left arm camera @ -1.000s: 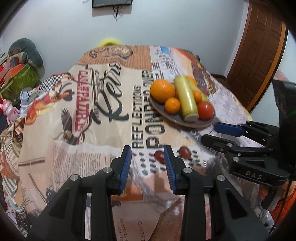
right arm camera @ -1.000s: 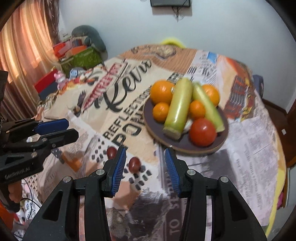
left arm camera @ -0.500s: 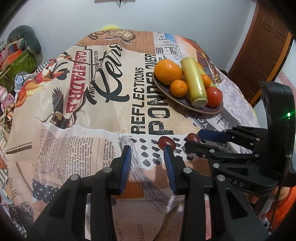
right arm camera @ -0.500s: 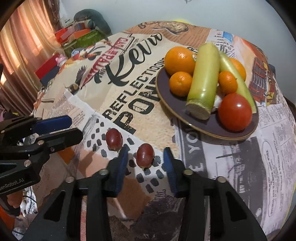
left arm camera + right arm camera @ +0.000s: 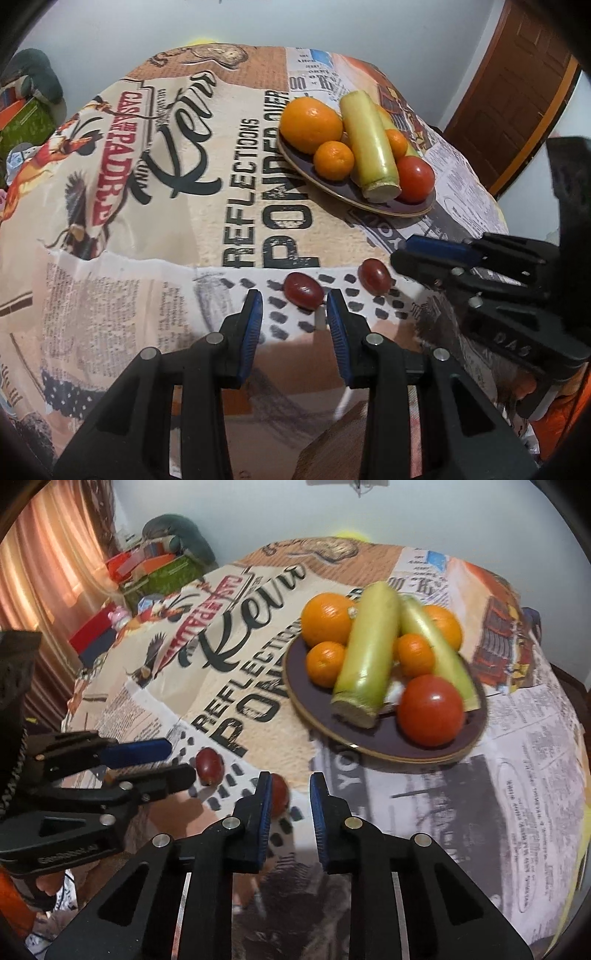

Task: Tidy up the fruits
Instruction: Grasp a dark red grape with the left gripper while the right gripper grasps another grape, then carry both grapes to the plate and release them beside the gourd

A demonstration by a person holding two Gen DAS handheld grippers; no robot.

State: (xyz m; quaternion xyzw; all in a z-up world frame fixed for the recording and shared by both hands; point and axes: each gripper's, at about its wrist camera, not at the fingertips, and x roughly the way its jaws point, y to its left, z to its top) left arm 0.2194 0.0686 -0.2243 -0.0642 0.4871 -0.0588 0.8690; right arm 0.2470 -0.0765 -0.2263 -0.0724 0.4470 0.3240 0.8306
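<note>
Left wrist view: a red grape [image 5: 303, 290] lies just beyond the left claw [image 5: 294, 306].

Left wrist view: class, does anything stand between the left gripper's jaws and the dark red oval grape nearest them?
Nothing visible does. The dark red oval grape lies on the printed tablecloth just ahead of the left gripper, jaws open. The right gripper sits off to the side, by the second grape.
</note>
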